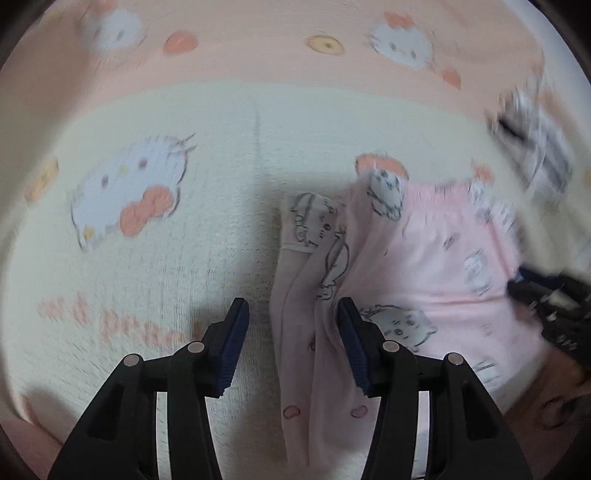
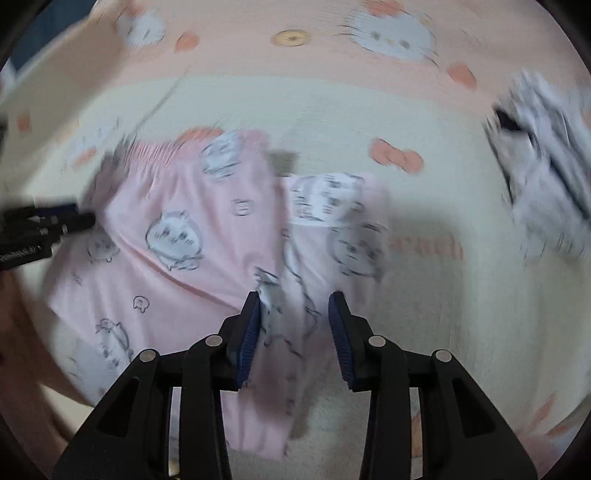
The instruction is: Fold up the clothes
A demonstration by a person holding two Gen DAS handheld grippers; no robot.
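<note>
Fuzzy cream blanket (image 1: 147, 258) under soft pink printed pajama pants (image 2: 177, 229); both grippers' ribbed blue fingers (image 1: 236, 347) released.

Soft matt pink cotton-like trousers (image 2: 177, 229) lie on a fuzzy, towel-like cream blanket (image 1: 147, 258).

Cream blanket (image 1: 221, 155) with cartoon cat prints and peach bows covers the surface, a peach band (image 2: 332, 62) along its far edge. Soft shadows fall mid-surface. Far left, right wrist view: dark blue patch (image 2: 55, 29), possibly floor; blur prevents certainty
</note>
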